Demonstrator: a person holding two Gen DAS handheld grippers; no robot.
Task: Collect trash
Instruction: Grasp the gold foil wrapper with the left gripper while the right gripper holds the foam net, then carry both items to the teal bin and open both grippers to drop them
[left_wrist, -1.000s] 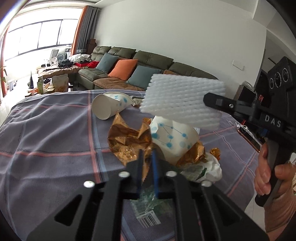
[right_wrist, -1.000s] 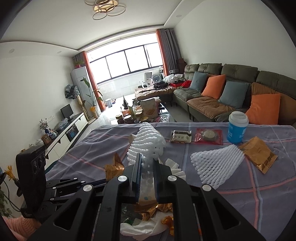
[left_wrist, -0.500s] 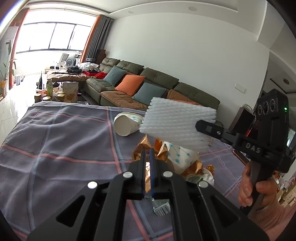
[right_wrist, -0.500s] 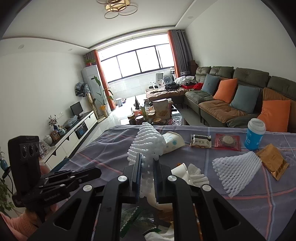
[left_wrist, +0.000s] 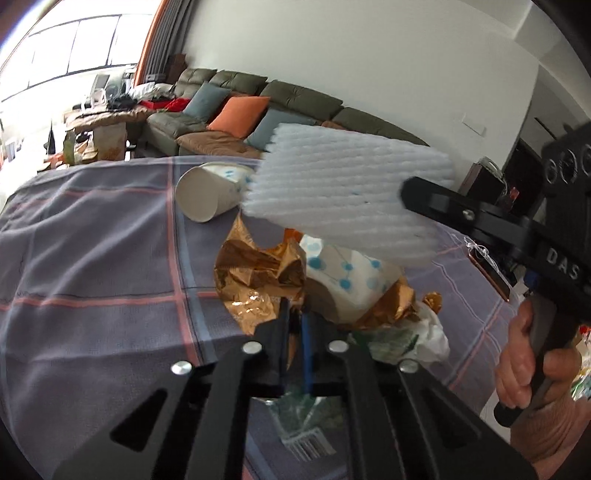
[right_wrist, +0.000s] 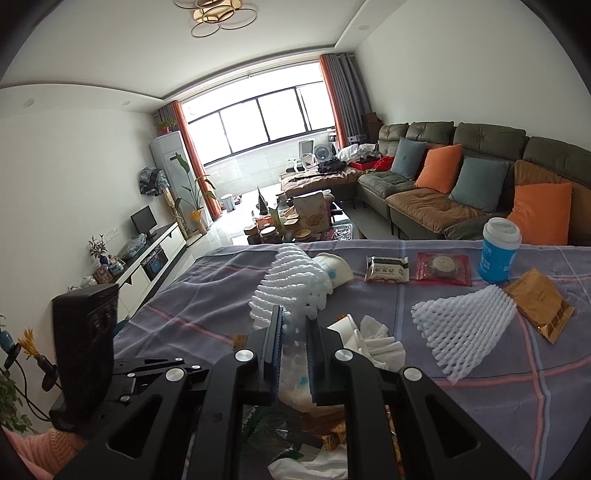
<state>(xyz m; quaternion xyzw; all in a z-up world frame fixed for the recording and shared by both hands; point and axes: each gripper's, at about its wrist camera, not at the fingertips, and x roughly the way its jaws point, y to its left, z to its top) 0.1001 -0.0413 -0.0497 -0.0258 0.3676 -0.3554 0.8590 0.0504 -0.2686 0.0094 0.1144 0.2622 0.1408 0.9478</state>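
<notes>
My right gripper (right_wrist: 294, 325) is shut on a white foam net sleeve (right_wrist: 295, 284) and holds it above a trash pile; the sleeve also shows in the left wrist view (left_wrist: 347, 199). The pile holds a crumpled gold foil wrapper (left_wrist: 258, 277), a dotted paper cup (left_wrist: 351, 280), white tissue (left_wrist: 428, 332) and a green printed bag (left_wrist: 303, 410). My left gripper (left_wrist: 295, 321) is shut at the near edge of the pile, its jaws close together with nothing clearly between them. A second paper cup (left_wrist: 207, 192) lies on its side beyond.
On the grey checked tablecloth (right_wrist: 480, 406) lie another foam net (right_wrist: 465, 332), a gold packet (right_wrist: 543, 306), a blue cup with a lid (right_wrist: 498, 251), two snack packets (right_wrist: 388, 269) and folded tissue (right_wrist: 376, 343). A sofa stands behind the table.
The left gripper has dropped and moved closer to the pile. The right gripper still holds the foam sleeve over the pile, slightly lower.
</notes>
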